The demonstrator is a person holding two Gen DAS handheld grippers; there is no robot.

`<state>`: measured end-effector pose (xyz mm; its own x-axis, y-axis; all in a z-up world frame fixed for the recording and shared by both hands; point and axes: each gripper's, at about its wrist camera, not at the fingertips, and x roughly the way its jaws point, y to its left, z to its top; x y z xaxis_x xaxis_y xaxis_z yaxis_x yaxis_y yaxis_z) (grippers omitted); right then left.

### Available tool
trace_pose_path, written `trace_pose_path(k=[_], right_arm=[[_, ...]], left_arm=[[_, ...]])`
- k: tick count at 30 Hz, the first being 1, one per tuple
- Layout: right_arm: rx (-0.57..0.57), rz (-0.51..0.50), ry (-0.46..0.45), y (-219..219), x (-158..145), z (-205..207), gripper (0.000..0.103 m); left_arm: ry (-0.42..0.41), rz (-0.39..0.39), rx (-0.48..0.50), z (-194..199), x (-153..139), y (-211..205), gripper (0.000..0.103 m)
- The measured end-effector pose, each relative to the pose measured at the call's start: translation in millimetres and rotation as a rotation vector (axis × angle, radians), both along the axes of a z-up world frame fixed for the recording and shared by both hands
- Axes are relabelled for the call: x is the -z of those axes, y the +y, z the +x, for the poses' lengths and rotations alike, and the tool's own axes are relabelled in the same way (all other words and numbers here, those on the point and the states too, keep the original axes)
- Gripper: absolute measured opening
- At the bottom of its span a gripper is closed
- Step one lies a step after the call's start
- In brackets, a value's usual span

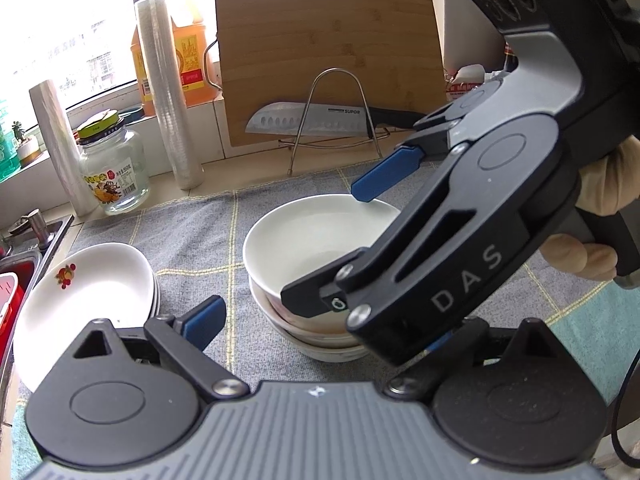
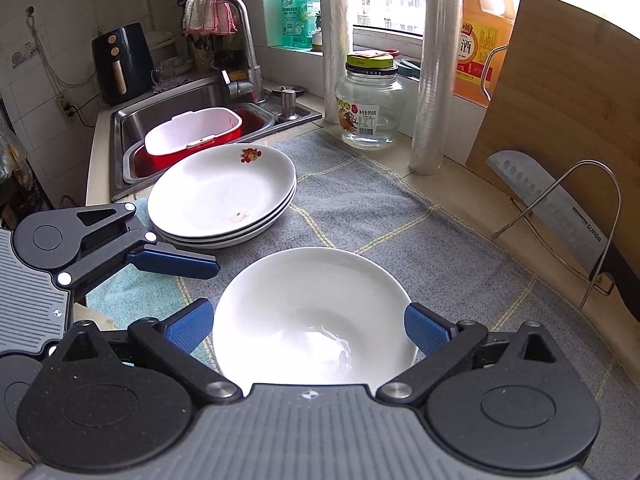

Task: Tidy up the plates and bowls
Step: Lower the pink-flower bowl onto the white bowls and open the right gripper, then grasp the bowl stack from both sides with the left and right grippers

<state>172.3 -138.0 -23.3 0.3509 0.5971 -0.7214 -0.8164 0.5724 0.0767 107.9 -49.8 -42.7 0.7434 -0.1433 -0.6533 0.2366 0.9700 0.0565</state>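
White bowl (image 2: pixel 316 316) sits on top of a stack of bowls (image 1: pixel 316 340), on the grey checked cloth (image 2: pixel 400 216) covering the counter. All places below are relative to that bowl, as the right wrist view shows them.

Right gripper (image 2: pixel 310 330): blue pads spread wide, one on each side of the bowl near its rim, neither pressing on it. Nothing pinched. In the left wrist view it reaches in over the bowl from the right, a hand (image 1: pixel 592 216) on its grip.

Left gripper (image 2: pixel 176 264): just left of the bowl, apart from it. Only one blue finger shows there; in its own view the right finger is mostly hidden behind the other gripper. Fingers spread, nothing between them.

Stack of plates (image 2: pixel 224 200): behind-left of the bowl, near it, not touching. Top plate white with a fruit print at the far rim.

Further behind-left: sink (image 2: pixel 132 120) with a red and white tub (image 2: pixel 192 136) in it, and a faucet (image 2: pixel 244 40) with a rag draped over it.

Behind the bowl: glass jar (image 2: pixel 368 108) with a yellow-green lid, two rolls of plastic wrap (image 2: pixel 434 68), orange oil jug (image 2: pixel 480 40).

Behind-right: bamboo cutting board (image 2: pixel 560 100) leaning on the wall, knife (image 2: pixel 560 204) on a wire rack (image 2: pixel 600 216) in front of it.
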Motion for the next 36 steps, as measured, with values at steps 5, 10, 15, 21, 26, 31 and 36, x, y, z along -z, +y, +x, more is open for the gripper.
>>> trace_pose_path(k=[5, 10, 15, 21, 26, 31, 36], right_arm=[[0.041, -0.003, -0.018, -5.3, -5.5, -5.4, 0.103], [0.111, 0.005, -0.017, -25.2, -12.8, -11.1, 0.103], [0.187, -0.022, 0.0, -43.0, -10.6, -25.0, 0.103], [0.253, -0.09, 0.024, -52.6, 9.2, -41.8, 0.103], [0.25, -0.143, 0.054, -49.4, 39.9, -39.1, 0.103], [0.203, -0.152, 0.082, -46.0, 66.8, -30.5, 0.103], [0.156, -0.15, 0.093, -45.9, 82.0, -23.6, 0.103]], left_arm=[[0.03, -0.01, 0.053, 0.5, 9.2, 8.0, 0.097], [0.088, -0.021, 0.134, 8.6, 29.1, 18.8, 0.097], [0.159, -0.017, 0.226, 21.3, 52.1, 24.8, 0.097], [0.204, 0.013, 0.289, 26.5, 66.3, 25.7, 0.102], [0.198, 0.009, 0.303, 28.0, 65.9, 27.2, 0.103], [0.175, -0.003, 0.294, 27.6, 67.5, 28.2, 0.103], [0.202, 0.01, 0.278, 30.2, 64.6, 25.3, 0.103]])
